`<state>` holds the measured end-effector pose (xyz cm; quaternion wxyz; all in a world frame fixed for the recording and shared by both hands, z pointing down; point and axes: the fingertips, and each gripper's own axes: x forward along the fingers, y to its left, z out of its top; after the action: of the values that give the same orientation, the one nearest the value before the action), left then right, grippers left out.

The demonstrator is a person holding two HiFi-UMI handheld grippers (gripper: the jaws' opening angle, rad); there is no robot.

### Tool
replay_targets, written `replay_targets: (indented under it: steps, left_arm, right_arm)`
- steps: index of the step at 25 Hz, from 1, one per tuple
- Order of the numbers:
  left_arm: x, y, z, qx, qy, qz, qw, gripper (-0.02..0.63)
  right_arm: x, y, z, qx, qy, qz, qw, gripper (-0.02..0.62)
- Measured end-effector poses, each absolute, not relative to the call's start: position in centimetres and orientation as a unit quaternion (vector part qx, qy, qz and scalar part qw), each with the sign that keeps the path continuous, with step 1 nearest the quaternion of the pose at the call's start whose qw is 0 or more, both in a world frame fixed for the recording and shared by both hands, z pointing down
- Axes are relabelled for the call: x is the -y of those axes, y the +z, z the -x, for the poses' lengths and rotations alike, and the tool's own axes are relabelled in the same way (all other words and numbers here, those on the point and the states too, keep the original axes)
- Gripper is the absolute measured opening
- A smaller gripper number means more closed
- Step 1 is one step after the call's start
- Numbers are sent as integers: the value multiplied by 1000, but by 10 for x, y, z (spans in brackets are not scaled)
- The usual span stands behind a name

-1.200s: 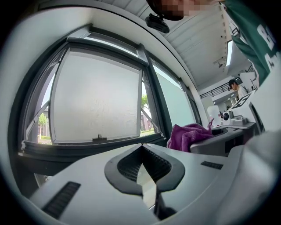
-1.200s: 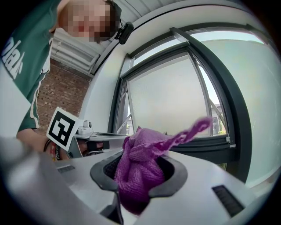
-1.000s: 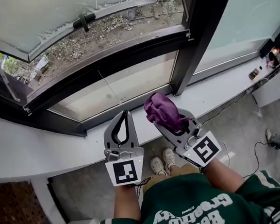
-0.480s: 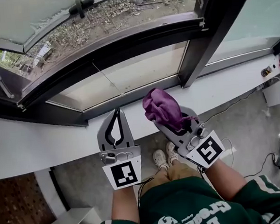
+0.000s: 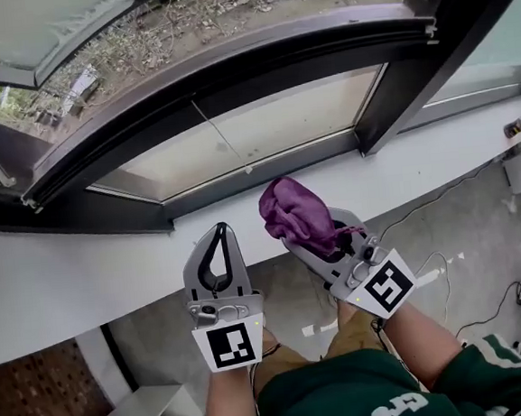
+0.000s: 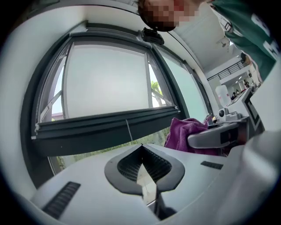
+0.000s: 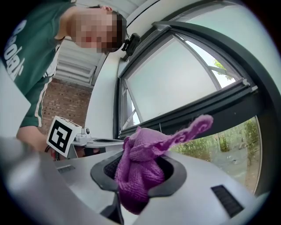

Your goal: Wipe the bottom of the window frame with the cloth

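White sill [image 5: 59, 284], dark window frame [image 5: 240, 183] at 12 o'clock. My right gripper [image 5: 299, 231] pinches the purple cloth [image 5: 292, 211] above the sill, seemingly off the frame. The left gripper [image 5: 218, 235], at its 9 o'clock, is pressed together and empty. I'd say no wiping's done yet.

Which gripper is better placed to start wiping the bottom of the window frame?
Right. The right gripper holds the cloth in its jaws, near the frame's bottom rail. The left gripper is shut and empty.
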<state>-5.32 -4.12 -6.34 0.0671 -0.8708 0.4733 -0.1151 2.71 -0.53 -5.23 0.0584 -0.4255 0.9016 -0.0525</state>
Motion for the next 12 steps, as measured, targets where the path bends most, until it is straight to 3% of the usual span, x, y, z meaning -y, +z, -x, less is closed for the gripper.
replay_targets:
  steps: [4,8,12]
  left_arm:
    - [48,-61,81,-445,-127,883,79,9]
    - [70,-31,145,-427,-117,894,72,9]
    - [94,27,200,-414,-131,899,66,9]
  right_arm:
    - [21,-55,-13,-889,-50,451,66,130]
    - [42,-22,54,-873,-73,476,80,130]
    - [67,34,137,-889,-64,452,31,130]
